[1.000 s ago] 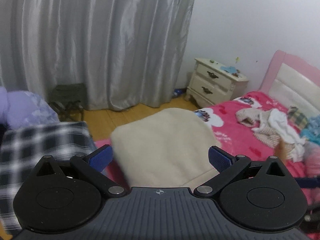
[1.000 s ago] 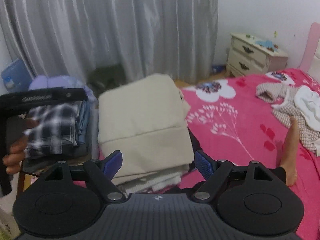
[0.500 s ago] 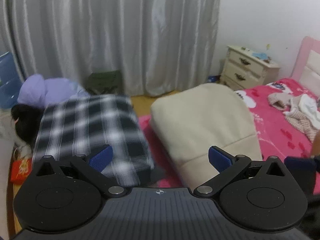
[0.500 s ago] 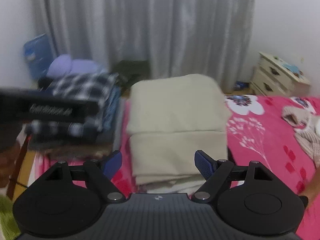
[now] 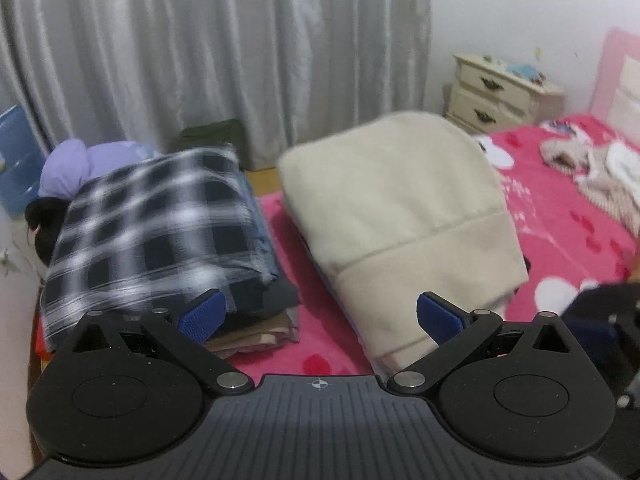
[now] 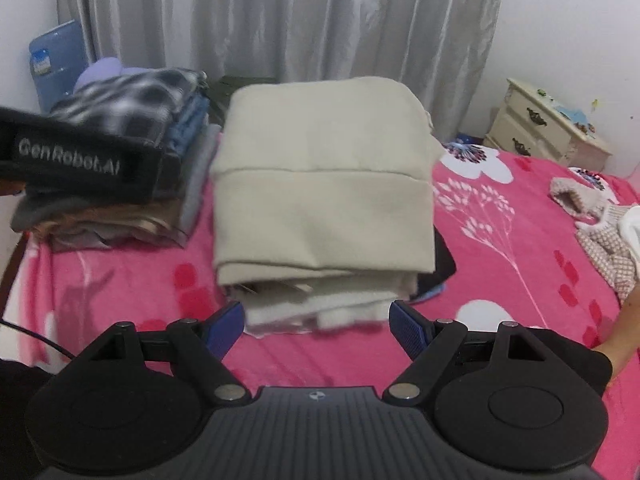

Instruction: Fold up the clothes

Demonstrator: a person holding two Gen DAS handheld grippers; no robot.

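Currently both grippers are standing wide and empty: the left gripper [image 5: 320,316] and right gripper [image 6: 316,326] are facing the folded beige garment [image 6: 324,196] on the bed [image 6: 500,280]. Next is probably fetching the unfolded pile [image 6: 600,232], which calls for reaching right.

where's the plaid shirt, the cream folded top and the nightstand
plaid shirt [image 5: 152,232], left wrist view, middle of its top face
cream folded top [image 6: 324,196], right wrist view, its front band
nightstand [image 6: 540,128], right wrist view, drawer front

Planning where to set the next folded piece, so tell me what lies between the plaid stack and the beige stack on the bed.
Only bare pink blanket between the plaid stack and the beige stack, shown in both wrist views.
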